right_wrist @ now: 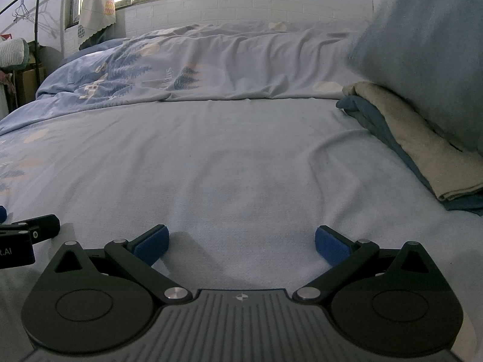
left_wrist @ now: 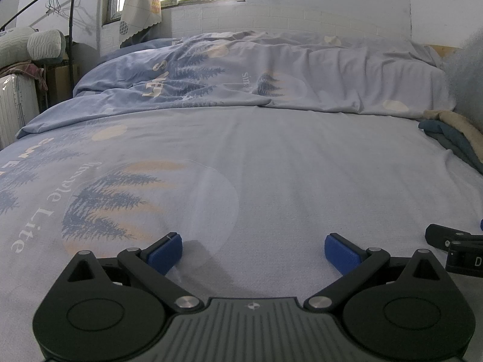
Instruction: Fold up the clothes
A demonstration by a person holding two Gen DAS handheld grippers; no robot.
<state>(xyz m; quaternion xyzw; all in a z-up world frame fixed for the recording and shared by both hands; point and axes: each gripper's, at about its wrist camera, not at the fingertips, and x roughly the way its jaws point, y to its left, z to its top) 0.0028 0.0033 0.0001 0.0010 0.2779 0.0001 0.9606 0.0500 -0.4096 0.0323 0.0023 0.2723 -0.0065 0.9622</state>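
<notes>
Left gripper [left_wrist: 253, 252]: jaws spread wide apart, nothing between them, 2 blue pads [left_wrist: 166, 253] resting low over the bed sheet [left_wrist: 271, 166]. Right gripper [right_wrist: 241, 246]: jaws likewise wide apart, empty, low over the same sheet. The 2 grippers sit side by side; each shows at the edge of the other's view.

Task item: folded clothes [right_wrist: 422, 138], a stack of 2 pieces, a cream piece on top of a blue piece. Location: 2 o'clock in the right wrist view, 3 o'clock in the left wrist view [left_wrist: 452, 138], well apart from both grippers. Long axis: runs from 5 o'clock up to 11 o'clock in the right wrist view, the narrow rounded end pointing toward the far end of the bed. A pale blue pillow [right_wrist: 422, 60] rests against the stack's right side.

A rumpled duvet [left_wrist: 241, 72] with a tree print lies across the far end of the bed at 12 o'clock. No containers are visible.
</notes>
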